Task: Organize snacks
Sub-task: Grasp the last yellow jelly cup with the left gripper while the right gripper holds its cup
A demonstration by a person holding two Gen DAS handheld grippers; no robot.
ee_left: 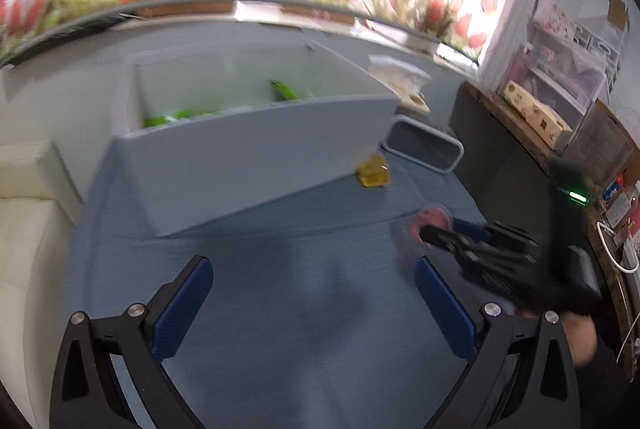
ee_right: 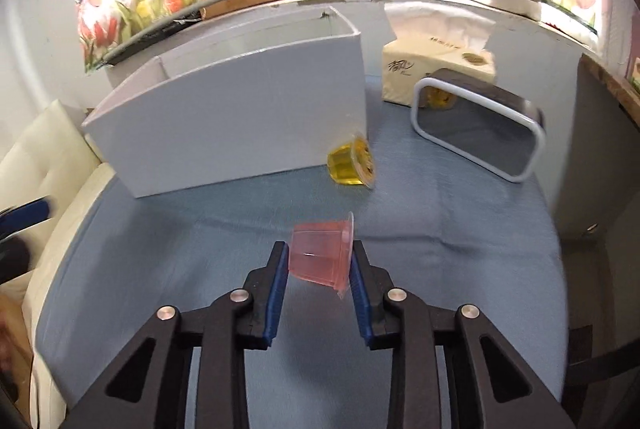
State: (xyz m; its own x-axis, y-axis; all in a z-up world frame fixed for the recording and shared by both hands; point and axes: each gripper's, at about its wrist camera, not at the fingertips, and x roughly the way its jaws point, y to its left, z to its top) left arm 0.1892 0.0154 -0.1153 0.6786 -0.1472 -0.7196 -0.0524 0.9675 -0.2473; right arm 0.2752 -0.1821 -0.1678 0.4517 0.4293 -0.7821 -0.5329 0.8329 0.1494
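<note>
My right gripper (ee_right: 319, 263) is shut on a pink jelly cup (ee_right: 322, 253), which lies on its side between the blue pads just above the blue cloth. A yellow jelly cup (ee_right: 352, 165) lies tipped over at the right front corner of the white box (ee_right: 224, 125). In the left wrist view the white box (ee_left: 256, 157) holds green packets (ee_left: 286, 91), and the yellow cup (ee_left: 373, 171) sits by its corner. My left gripper (ee_left: 314, 283) stands open over bare cloth with nothing between its fingers. The right gripper (ee_left: 440, 229) with the pink cup shows blurred to its right.
A white-rimmed mirror (ee_right: 476, 129) leans behind the yellow cup, with a tissue pack (ee_right: 438, 69) behind it. A cream cushion (ee_left: 28, 213) borders the cloth on the left. A dark panel (ee_left: 500, 153) and a cluttered shelf (ee_left: 560, 101) rise on the right. Tulip-print curtain along the back.
</note>
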